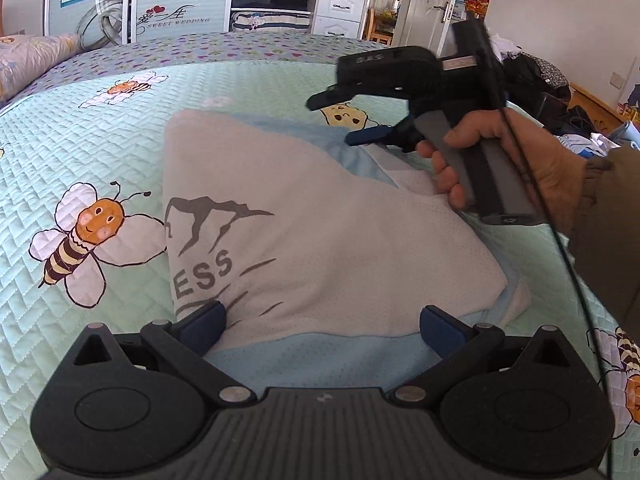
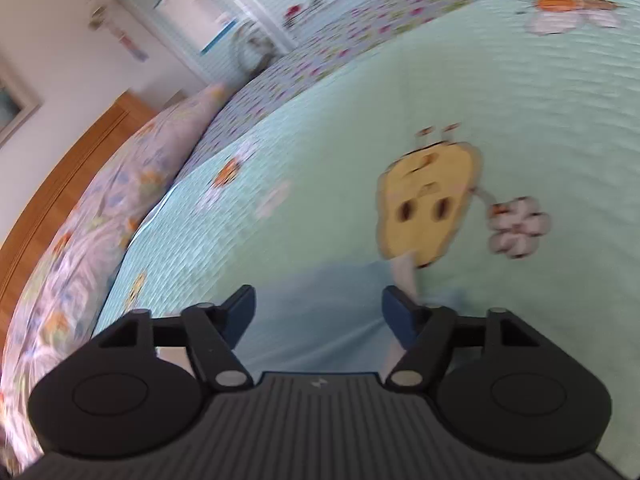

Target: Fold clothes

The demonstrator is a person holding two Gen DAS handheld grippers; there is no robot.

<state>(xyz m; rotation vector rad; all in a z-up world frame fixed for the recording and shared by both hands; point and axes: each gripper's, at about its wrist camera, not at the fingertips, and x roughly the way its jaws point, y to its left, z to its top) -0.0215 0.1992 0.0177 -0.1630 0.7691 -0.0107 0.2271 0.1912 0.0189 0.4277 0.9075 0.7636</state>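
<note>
A folded white shirt point(image 1: 304, 216) with a grey mountain print and light blue trim lies on the green bee-pattern bedspread point(image 1: 80, 140). My left gripper point(image 1: 320, 326) stands open at the shirt's near edge, and the fabric lies between its blue fingertips point(image 1: 206, 320). A hand point(image 1: 512, 160) holds my right gripper point(image 1: 340, 118) open just above the shirt's far right corner, one finger over the other. The right wrist view is blurred: the right gripper point(image 2: 318, 310) is open over light blue fabric point(image 2: 320, 300), and its pads do not press on it.
A floral pillow point(image 1: 28, 60) lies at the bed's far left, next to a wooden headboard point(image 2: 60, 184). A wardrobe point(image 1: 160, 4) and drawers point(image 1: 340, 12) stand beyond the bed. Loose clothes point(image 1: 580, 144) are piled at the right edge.
</note>
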